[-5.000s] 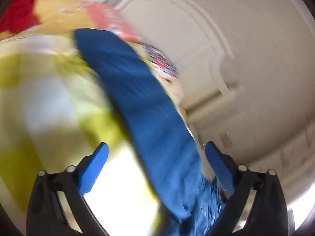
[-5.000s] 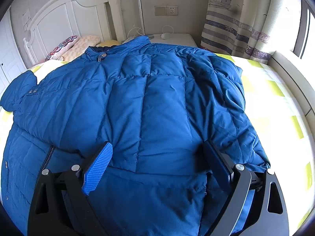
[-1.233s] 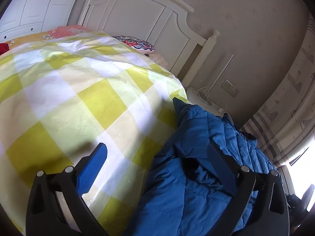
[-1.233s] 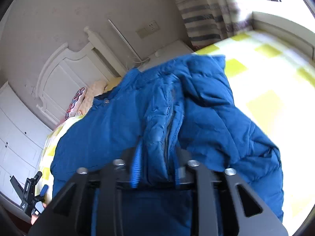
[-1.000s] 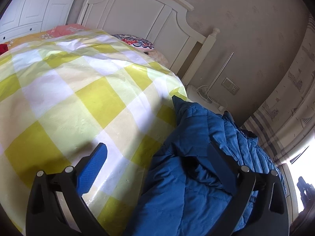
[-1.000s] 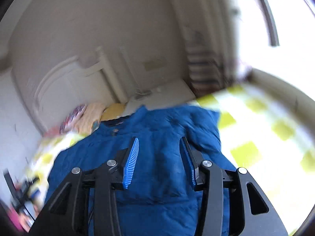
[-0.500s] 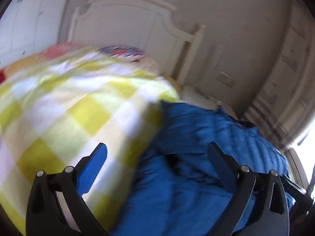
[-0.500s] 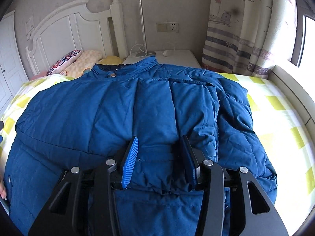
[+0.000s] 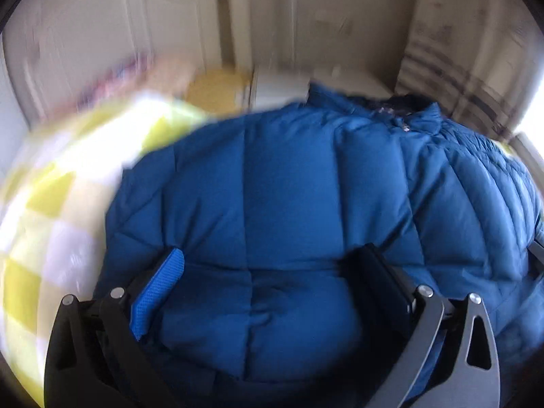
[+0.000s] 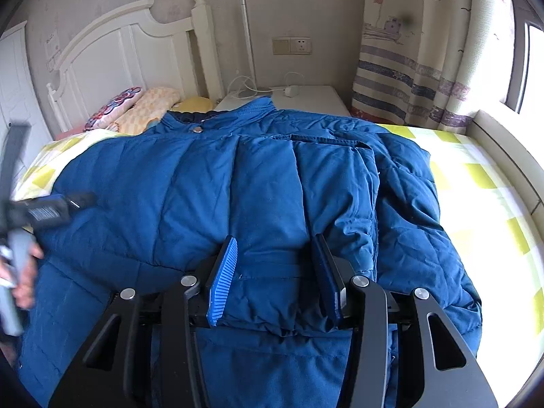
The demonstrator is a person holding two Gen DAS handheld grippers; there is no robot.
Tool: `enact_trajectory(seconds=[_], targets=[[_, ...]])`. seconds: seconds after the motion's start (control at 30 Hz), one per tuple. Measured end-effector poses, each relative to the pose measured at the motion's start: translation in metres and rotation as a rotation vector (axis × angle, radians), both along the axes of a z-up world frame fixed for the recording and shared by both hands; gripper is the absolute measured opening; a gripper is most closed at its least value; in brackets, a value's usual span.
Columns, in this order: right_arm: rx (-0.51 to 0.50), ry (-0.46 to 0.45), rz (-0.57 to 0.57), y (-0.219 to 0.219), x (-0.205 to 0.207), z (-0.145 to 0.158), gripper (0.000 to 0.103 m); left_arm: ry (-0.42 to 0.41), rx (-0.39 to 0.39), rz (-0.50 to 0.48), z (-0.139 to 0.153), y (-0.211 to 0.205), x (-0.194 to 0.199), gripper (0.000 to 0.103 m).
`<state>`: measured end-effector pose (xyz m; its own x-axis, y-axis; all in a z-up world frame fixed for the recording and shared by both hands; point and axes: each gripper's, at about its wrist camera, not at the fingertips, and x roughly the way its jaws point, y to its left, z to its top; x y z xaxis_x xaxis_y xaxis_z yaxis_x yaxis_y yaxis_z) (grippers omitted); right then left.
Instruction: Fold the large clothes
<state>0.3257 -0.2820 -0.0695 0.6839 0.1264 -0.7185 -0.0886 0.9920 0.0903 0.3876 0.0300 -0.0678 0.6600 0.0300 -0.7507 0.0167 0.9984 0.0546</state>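
A: Where was the jacket (image 10: pixel 210 204)?

B: Spread over the bed (image 10: pixel 476 183), collar toward the headboard (image 10: pixel 112 54), hem at the foot edge nearest the cameras. Its one side had been laid inward, so a doubled panel ran down the middle, probably to narrow the body before the next fold.

A: And the right gripper (image 10: pixel 277 272)?

B: Low over the hem end of that panel. Its fingers (image 10: pixel 222 272) stood partly open, one on each side of the raised fold, with cloth between them but not pinched. I judged it was pressing or steadying the fold rather than carrying it.

A: The left gripper (image 9: pixel 272 268)?

B: Wide open above the jacket's other half, close to the padding, holding nothing. The left view was smeared, so whether the tips touched the cloth I couldn't tell.

A: Why there?

B: Likely to take that side and bring it across to meet the panel. In the right view the tool showed at the bed's left edge, in the person's hand (image 10: pixel 23 275).

A: Any risk?

B: The puffy quilting looked springy; a loose fold could lift open.
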Motion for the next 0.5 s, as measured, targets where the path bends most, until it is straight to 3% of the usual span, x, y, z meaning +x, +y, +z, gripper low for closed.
enact_trajectory(seconds=[0.3,0.43,0.5], targets=[[-0.012,-0.015,-0.002,0.003,-0.005,0.004,0.048,0.002,0.001,0.006,-0.001,-0.002,-0.001,0.101],[0.054,-0.043,-0.006,0.007,-0.005,0.026,0.048,0.002,0.002,0.005,-0.001,-0.001,-0.002,0.101],[0.021,-0.088,0.004,0.016,0.004,0.044,0.048,0.002,0.004,0.005,-0.001,-0.001,-0.002,0.101]])
